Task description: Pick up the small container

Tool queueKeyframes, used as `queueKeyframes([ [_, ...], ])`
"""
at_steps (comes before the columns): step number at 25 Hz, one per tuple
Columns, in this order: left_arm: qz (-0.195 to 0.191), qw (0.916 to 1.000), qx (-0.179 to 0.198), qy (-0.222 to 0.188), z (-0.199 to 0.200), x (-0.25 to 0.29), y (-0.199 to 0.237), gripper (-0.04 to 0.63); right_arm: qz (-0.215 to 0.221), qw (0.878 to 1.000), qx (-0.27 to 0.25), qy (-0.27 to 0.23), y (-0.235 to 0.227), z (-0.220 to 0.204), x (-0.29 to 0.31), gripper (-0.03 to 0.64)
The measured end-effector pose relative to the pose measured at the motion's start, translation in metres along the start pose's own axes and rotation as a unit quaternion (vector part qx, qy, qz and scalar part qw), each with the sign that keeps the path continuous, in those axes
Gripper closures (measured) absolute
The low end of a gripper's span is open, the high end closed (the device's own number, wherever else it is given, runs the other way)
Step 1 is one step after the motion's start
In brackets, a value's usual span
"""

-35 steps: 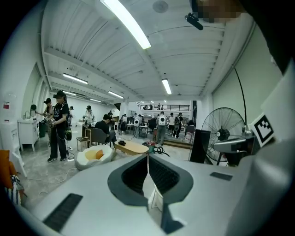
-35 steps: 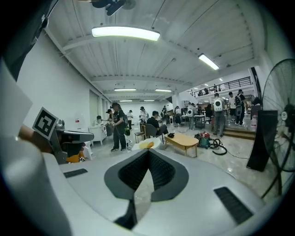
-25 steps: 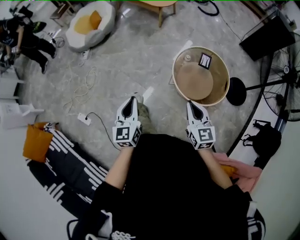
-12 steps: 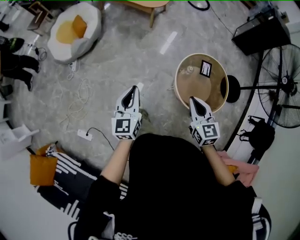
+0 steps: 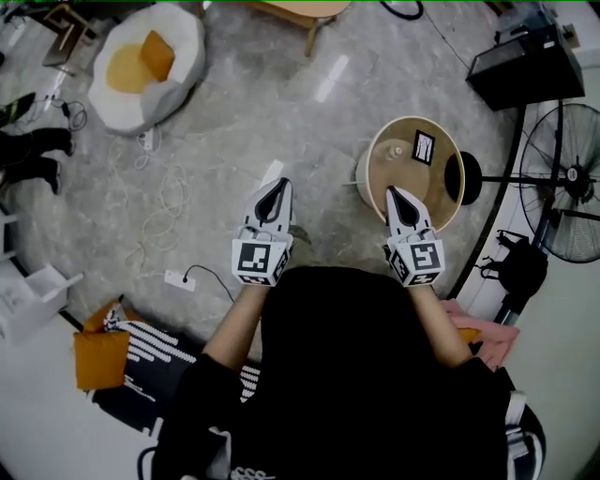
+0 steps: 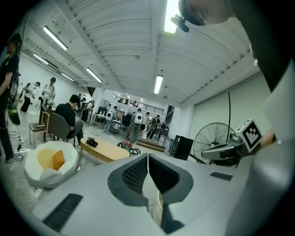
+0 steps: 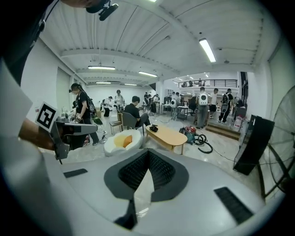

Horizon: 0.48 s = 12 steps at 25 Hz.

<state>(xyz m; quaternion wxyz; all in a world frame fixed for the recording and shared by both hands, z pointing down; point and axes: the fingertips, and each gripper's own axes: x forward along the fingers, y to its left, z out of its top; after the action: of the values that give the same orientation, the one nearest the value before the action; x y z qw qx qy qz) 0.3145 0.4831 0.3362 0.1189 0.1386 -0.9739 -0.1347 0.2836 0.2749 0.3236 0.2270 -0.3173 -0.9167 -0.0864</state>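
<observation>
Small container (image 5: 395,152) on round table (image 5: 439,191); fan (image 5: 564,183) right

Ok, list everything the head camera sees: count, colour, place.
round table: one, tan top, pale rim, right of centre
small container: one, pale, on the table's far side
marker card: one, black and white, on the table beside the container
beanbag seat: one, white, top left
cushion: one, orange, in the beanbag seat
wooden table: one, light wood, top edge
black box: one, top right
standing fan: one, black, right edge
power strip: one, white, on the floor, left
rug: one, black with white stripes, lower left
left gripper: one, white and black, shut, empty, over the floor
right gripper: one, white and black, shut, empty, over the table's near edge
</observation>
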Motion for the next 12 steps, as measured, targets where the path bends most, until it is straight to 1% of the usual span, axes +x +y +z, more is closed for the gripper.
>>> queueKeyframes([
  [2, -0.007, 1.0, 0.003, -0.002, 0.005, 0.005, 0.013, 0.569, 0.0, 1.0, -0.007, 0.005, 0.008, -0.001, 0.007, 0.603],
  [5, -0.005, 1.0, 0.004, -0.001, 0.009, 0.015, 0.027, 0.569, -0.006, 1.0, -0.005, 0.015, 0.009, -0.008, 0.011, 0.603],
  [8, -0.011, 0.9999, 0.004, 0.001, 0.015, 0.028, 0.028, 0.569, -0.025, 1.0, 0.008, 0.015, -0.004, -0.01, 0.009, 0.603],
  [12, -0.02, 0.9997, 0.015, -0.004, 0.028, 0.051, 0.022, 0.569, -0.046, 0.999, 0.028, 0.008, -0.028, -0.011, 0.017, 0.603],
])
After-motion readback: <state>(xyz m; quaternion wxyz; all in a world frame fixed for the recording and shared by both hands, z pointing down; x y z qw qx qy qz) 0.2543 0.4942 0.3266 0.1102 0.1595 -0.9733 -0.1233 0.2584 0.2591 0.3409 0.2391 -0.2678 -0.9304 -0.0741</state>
